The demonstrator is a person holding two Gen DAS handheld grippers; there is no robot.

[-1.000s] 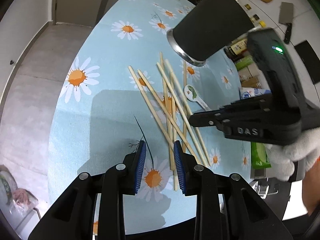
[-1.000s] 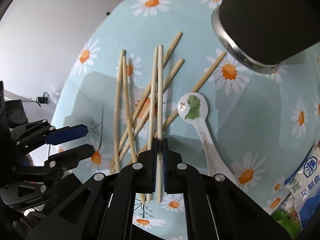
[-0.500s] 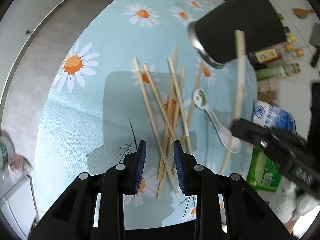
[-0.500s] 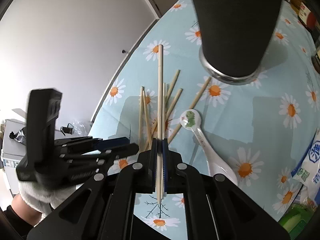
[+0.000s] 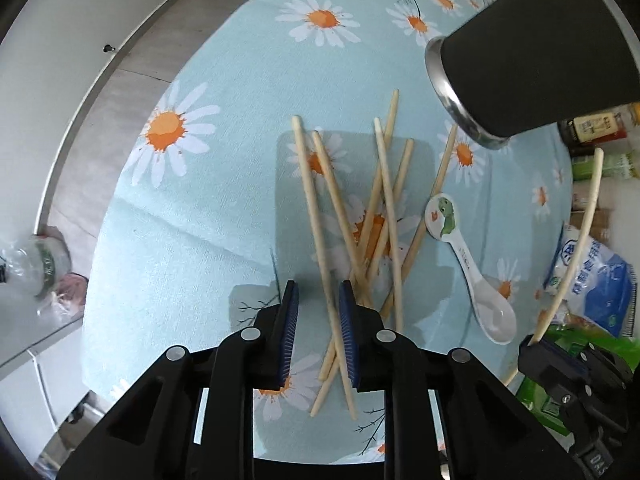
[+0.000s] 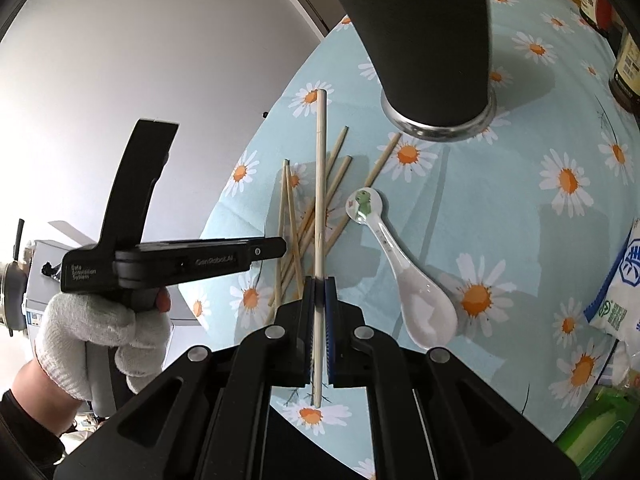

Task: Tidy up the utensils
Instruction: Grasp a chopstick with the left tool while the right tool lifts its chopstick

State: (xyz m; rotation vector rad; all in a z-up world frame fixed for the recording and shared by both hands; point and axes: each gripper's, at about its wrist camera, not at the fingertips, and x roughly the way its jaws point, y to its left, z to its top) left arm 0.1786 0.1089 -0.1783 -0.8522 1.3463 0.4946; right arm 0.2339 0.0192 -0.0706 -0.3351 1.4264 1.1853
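Observation:
Several wooden chopsticks (image 5: pixel 376 216) lie crossed in a loose pile on the daisy tablecloth, also in the right wrist view (image 6: pixel 298 216). A white ceramic spoon (image 5: pixel 472 264) with a green cartoon lies to their right, also seen from the right wrist (image 6: pixel 400 264). A tall black utensil cup (image 5: pixel 528 52) with a steel base stands behind them (image 6: pixel 432 40). My right gripper (image 6: pixel 319 284) is shut on one chopstick (image 6: pixel 320 184), held above the table and pointing toward the cup; it shows in the left wrist view (image 5: pixel 576 252). My left gripper (image 5: pixel 318 296) is open, its jaws around a chopstick at the pile's near end.
Sauce bottles (image 5: pixel 592 128) and food packets (image 5: pixel 596 276) crowd the table's right side, bottles also at the right wrist view's top right (image 6: pixel 624 60). The table edge drops to a grey floor on the left (image 5: pixel 104 92). A green packet (image 5: pixel 560 376) lies near the right front.
My right gripper has lifted one chopstick off the pile and raised it toward the cup. My left gripper has moved forward over the pile's near end, still open.

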